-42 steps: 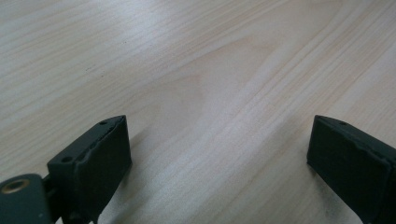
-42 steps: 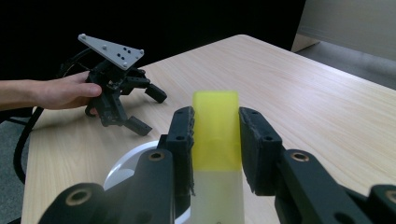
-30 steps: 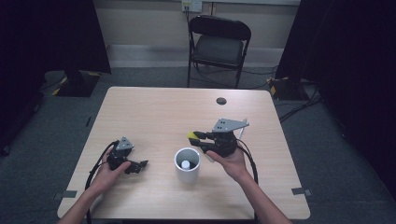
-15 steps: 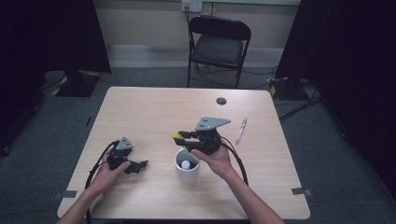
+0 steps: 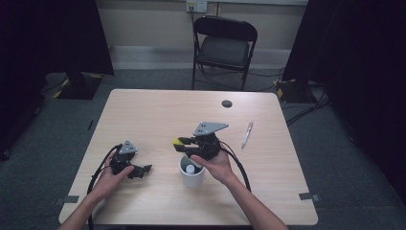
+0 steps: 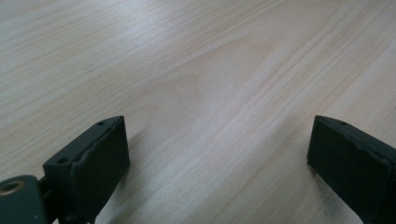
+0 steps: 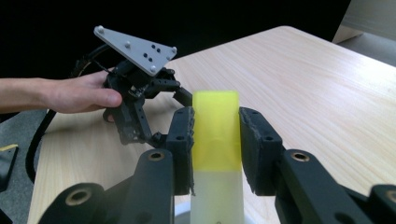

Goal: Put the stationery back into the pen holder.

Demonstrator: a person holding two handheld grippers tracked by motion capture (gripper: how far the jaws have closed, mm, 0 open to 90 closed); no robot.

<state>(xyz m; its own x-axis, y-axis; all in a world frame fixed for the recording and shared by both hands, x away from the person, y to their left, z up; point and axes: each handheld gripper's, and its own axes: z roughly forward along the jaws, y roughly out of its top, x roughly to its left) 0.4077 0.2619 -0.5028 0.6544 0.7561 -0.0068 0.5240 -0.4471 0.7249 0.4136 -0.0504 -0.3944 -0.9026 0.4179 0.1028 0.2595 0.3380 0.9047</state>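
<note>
Reference landmark: the white cup (image 5: 192, 173), standing on the table (image 5: 158, 115) near its front edge.

Nearest the person, the left gripper (image 5: 139, 169) rests on the table well to the left of the cup, held by the left hand (image 5: 113, 176). In the left gripper view its jaws stand wide apart over bare wood, nothing between them.

The cup contains a white item, too small to identify.

Directly above the cup's rim, the right gripper (image 5: 184, 143) is held by the right hand (image 5: 214, 163), jaws pointing to the cup's left. In the right gripper view (image 7: 216, 140) the two pads press on either side of a highlighter (image 7: 217, 158), yellow at its far end and pale at the near end; the grip is firm and narrow. In the high view its yellow tip (image 5: 178, 142) projects just beyond the cup's far left rim.

Beyond and right of the cup, well apart, a white pen (image 5: 247, 134) lies on the table. Farther still, a small dark disc (image 5: 227, 103) sits near the far edge. A folding chair (image 5: 222, 48) stands behind the table.
</note>
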